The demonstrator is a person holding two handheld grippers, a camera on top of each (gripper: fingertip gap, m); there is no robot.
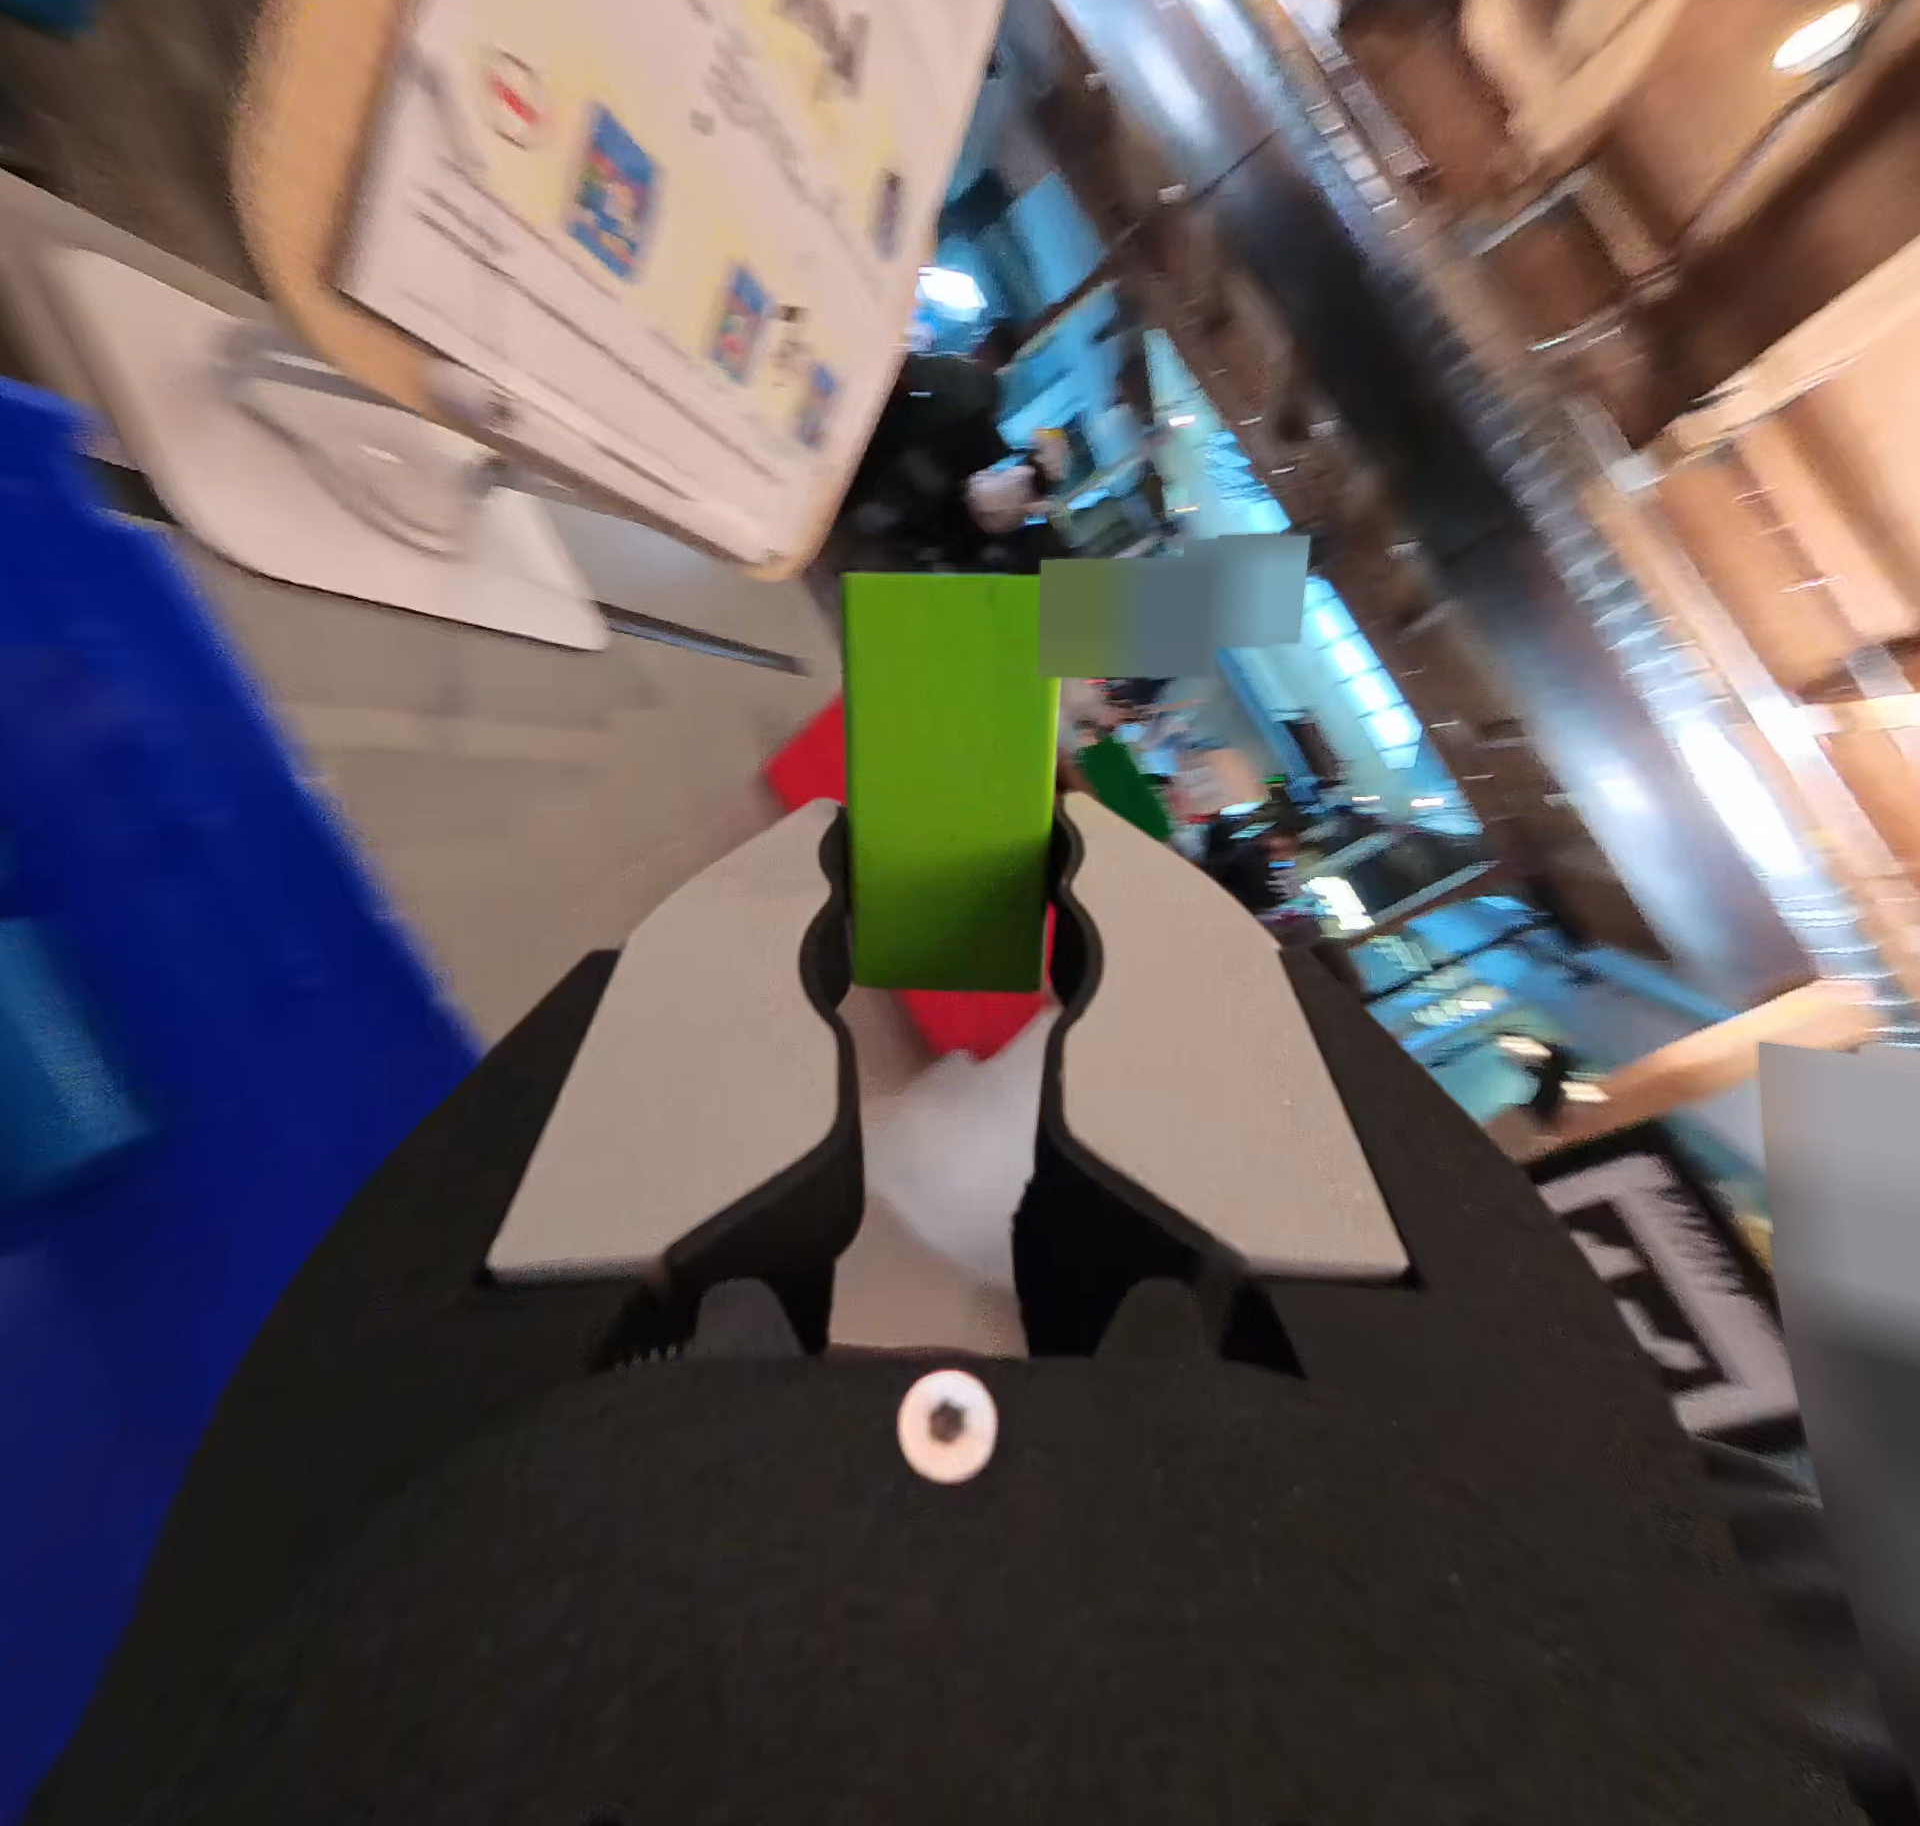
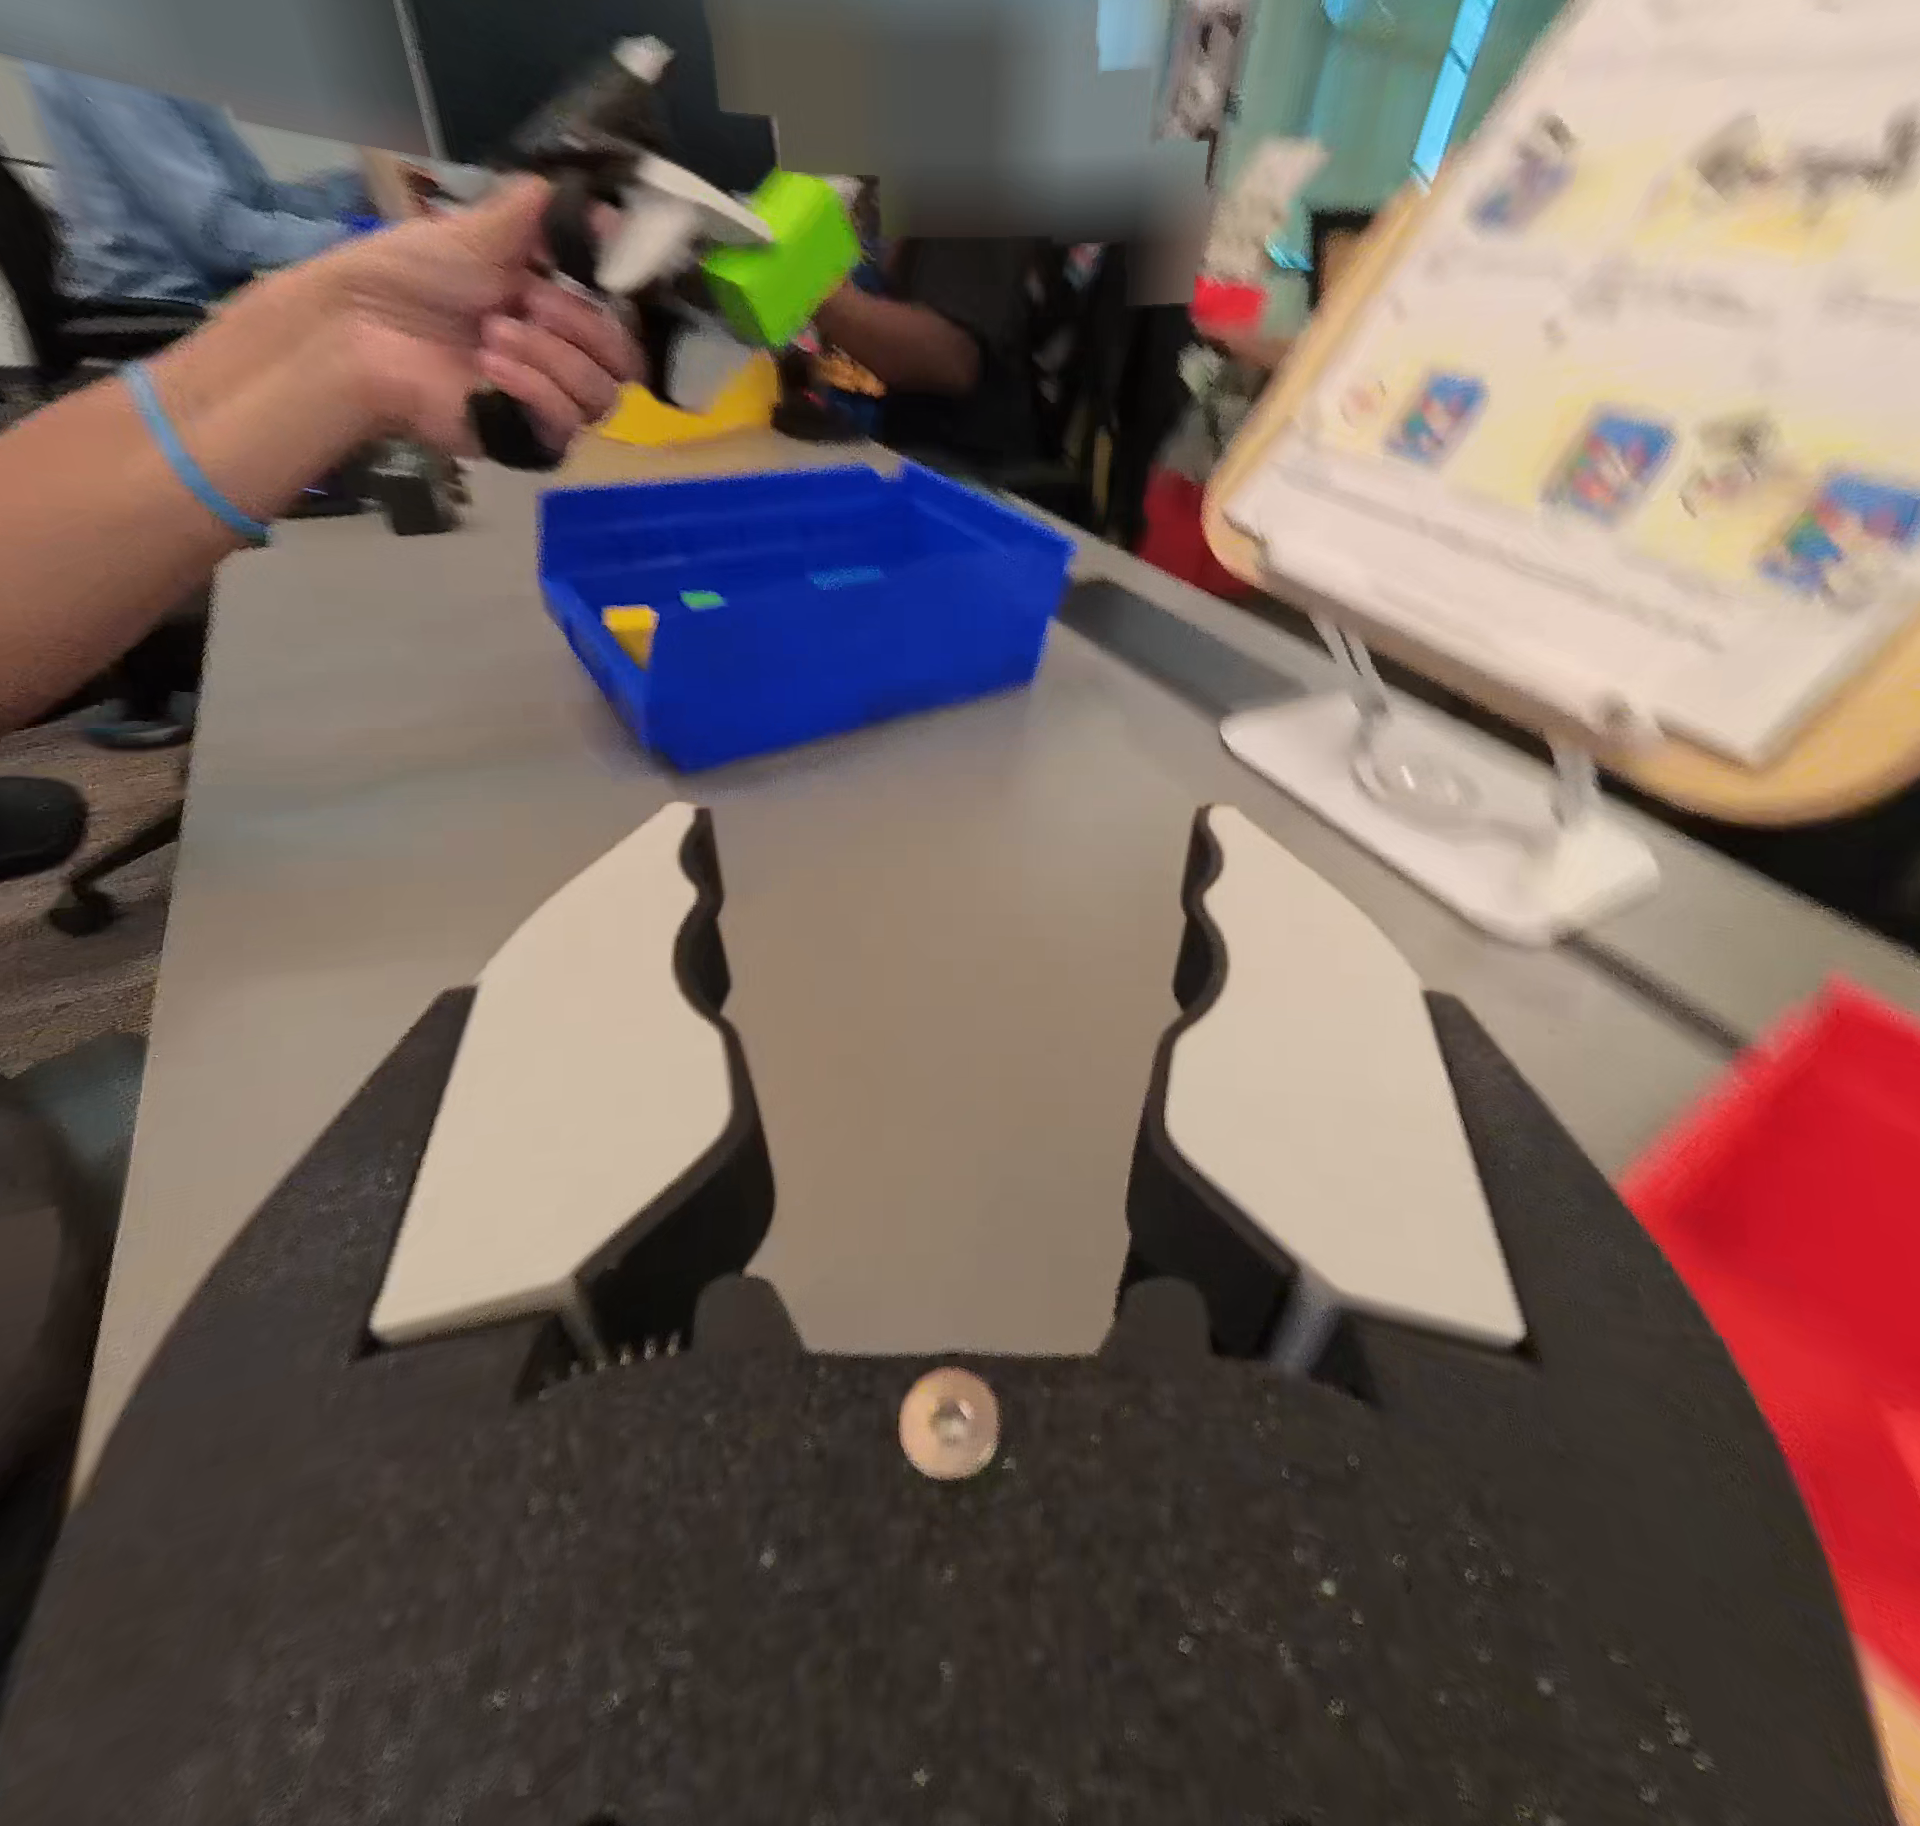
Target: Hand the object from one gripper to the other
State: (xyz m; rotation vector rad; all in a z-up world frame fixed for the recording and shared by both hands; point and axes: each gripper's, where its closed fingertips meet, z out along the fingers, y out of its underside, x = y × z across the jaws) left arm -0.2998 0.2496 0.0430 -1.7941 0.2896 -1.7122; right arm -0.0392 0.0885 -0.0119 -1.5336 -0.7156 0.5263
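the left gripper (image 1: 951, 826) is clamped on a bright green block (image 1: 948, 779), its two grey fingers (image 1: 717, 1007) pressed against the block's long sides. the block stands lengthwise between them, with most of its length sticking out past the fingertips. in the right wrist view this same gripper shows farther off, raised above the table, held by a person's hand (image 2: 416, 322) with a light blue band on the wrist; there the green block (image 2: 784, 254) juts out of it, tilted, well above the blue bin.

the right gripper (image 2: 951, 820) has its fingers (image 2: 582, 1080) spread wide with nothing between them, only bare grey table (image 2: 416, 737) showing in the gap. it is well apart from the block and the other gripper.

on the table past the right gripper sits a blue bin (image 2: 821, 633), open at the top, with small yellow, green and light blue pieces inside. a yellow piece (image 2: 686, 415) lies beyond the bin, below the raised gripper. to the right of the bin stands a printed board with a wooden edge (image 2: 1558, 405), tilted on a white and clear stand (image 2: 1455, 800). a red bin (image 2: 1808, 1277) fills the lower right corner of the right wrist view, just beside the gripper's body.

in the left wrist view the background is strongly blurred: the blue bin (image 1: 135, 945) fills the left edge, the board (image 1: 644, 218) hangs across the top, and a bit of red (image 1: 966, 1018) shows behind the green block.
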